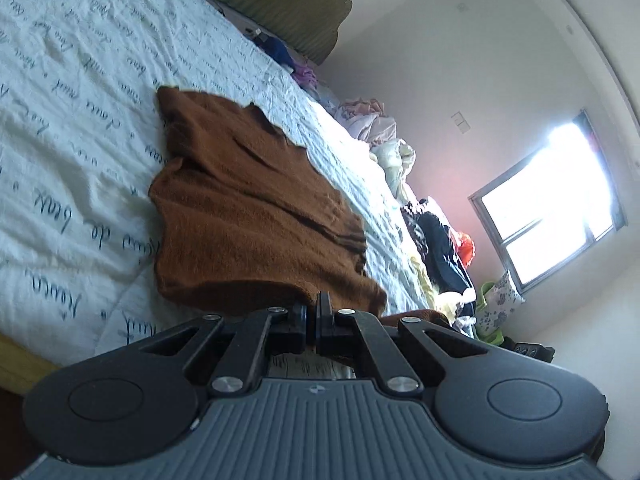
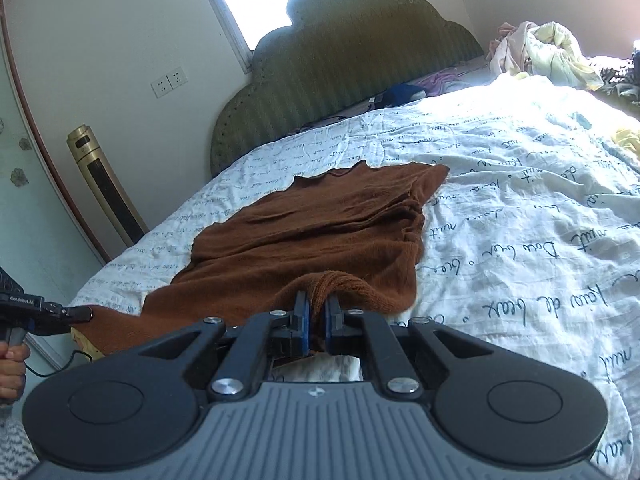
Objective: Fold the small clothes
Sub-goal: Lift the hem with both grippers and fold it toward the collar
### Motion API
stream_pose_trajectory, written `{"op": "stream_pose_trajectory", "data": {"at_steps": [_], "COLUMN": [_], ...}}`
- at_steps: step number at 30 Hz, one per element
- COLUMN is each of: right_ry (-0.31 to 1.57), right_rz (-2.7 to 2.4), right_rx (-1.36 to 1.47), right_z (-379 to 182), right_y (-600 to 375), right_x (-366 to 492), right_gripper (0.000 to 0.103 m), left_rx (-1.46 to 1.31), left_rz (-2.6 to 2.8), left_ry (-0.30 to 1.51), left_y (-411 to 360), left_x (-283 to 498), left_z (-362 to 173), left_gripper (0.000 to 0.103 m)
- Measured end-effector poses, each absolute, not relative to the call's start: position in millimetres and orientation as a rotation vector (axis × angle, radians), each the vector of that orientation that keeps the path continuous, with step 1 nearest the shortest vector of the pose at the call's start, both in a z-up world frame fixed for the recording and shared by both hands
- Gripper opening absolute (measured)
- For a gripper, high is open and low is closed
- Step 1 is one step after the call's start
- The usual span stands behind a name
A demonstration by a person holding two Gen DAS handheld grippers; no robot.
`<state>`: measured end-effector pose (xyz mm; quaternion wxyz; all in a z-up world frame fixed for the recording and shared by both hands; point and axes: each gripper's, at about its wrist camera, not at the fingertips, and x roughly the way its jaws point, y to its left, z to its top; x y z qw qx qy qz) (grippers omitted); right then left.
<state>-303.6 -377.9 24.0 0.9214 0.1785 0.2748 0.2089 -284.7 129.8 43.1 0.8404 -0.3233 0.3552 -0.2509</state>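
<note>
While one brown knitted garment (image 2: 304, 236) is spread on the bed's white quilt (image 2: 520, 208), two grippers are seen at its near edge, both by the foot edge of the bed. The right gripper (image 2: 316, 320) is seen with its jaws drawn almost together, a bunched ribbed hem or cuff of the garment pinched between the blue pads (image 2: 303, 322). The left gripper (image 1: 311, 320) is likewise nearly closed, only a thin slit being left between its black fingers (image 1: 298, 322); brown knit lies directly at the tips, and in the right wrist view the same tool (image 2: 76, 314) is seen clamped on the garment's corner at the bed's left near corner, held by one bare hand (image 2: 12, 368). The garment is fuzzy and soft-looking, creased in long folds, with a wavy edge toward the headboard. The quilt is wrinkled cotton-like cloth printed all over with dark cursive script. One padded, scalloped headboard (image 2: 344, 76) in olive green, ribbed vertically, closes the far edge of the bed. Along the bed's right edge a loose pile of pale clothes (image 2: 540, 50) is heaped, with dark and orange items further down it in the left wrist view. One tall, slim golden tower appliance (image 2: 106, 188) stands on the floor by the wall, beside two white wall sockets (image 2: 170, 82).
</note>
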Motion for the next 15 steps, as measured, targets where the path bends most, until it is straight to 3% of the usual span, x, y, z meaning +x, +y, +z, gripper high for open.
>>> {"op": "stream_pose_trajectory", "data": {"at_steps": [6,15], "right_ry": [0.624,0.802], "right_rz": [0.462,0.386], "right_rx": [0.516,0.672], "right_z": [23,-11], "right_y": [-395,-406], "right_x": [-183,-27], "right_gripper": [0.006,0.006], "left_rx": [-0.754,-0.763], "left_rz": [-0.491,-0.342], "left_ry": [0.763,0.918], "left_y": [146,137], "left_x": [-168,-22], "left_z": [58,26], "left_gripper": [0.003,0.004]}}
